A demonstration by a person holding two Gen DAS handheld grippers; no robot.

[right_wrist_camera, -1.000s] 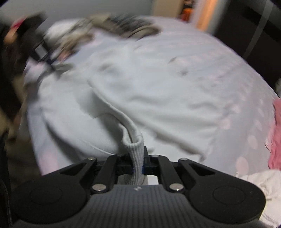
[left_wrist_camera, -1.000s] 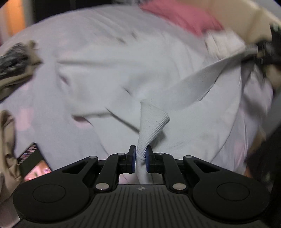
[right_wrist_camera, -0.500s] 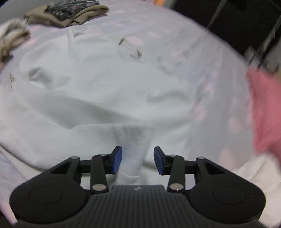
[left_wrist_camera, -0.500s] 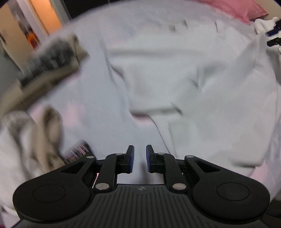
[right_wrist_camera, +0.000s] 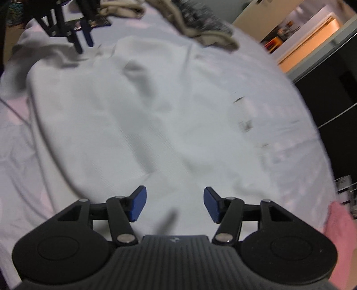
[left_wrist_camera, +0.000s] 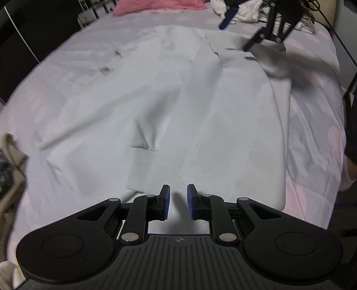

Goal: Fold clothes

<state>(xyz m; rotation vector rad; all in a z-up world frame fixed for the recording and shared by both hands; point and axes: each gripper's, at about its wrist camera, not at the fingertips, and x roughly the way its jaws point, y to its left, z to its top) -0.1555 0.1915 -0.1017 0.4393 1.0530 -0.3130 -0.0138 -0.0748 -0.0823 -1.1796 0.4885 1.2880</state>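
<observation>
A white sweatshirt (left_wrist_camera: 200,107) lies spread flat on the bed, its ribbed cuff (left_wrist_camera: 139,171) just ahead of my left gripper (left_wrist_camera: 178,196). That gripper is open a small gap with nothing between its fingers. In the right wrist view the same sweatshirt (right_wrist_camera: 142,125) fills the middle, and my right gripper (right_wrist_camera: 175,200) hovers over its near edge, wide open and holding nothing. Each gripper shows small at the far end of the other's view: the right one (left_wrist_camera: 245,31) and the left one (right_wrist_camera: 80,42).
The bed (left_wrist_camera: 312,125) has a pale sheet with pink dots. A pink garment (left_wrist_camera: 156,5) and crumpled white clothes (left_wrist_camera: 245,11) lie at the far end. Beige and dark patterned clothes (right_wrist_camera: 200,24) sit at the other end. Dark wardrobe doors (right_wrist_camera: 330,93) flank the bed.
Both grippers let go of the sweatshirt's ribbed cuffs and opened. The sleeves now lie flat on the garment, and both grippers have drawn back to opposite ends.
</observation>
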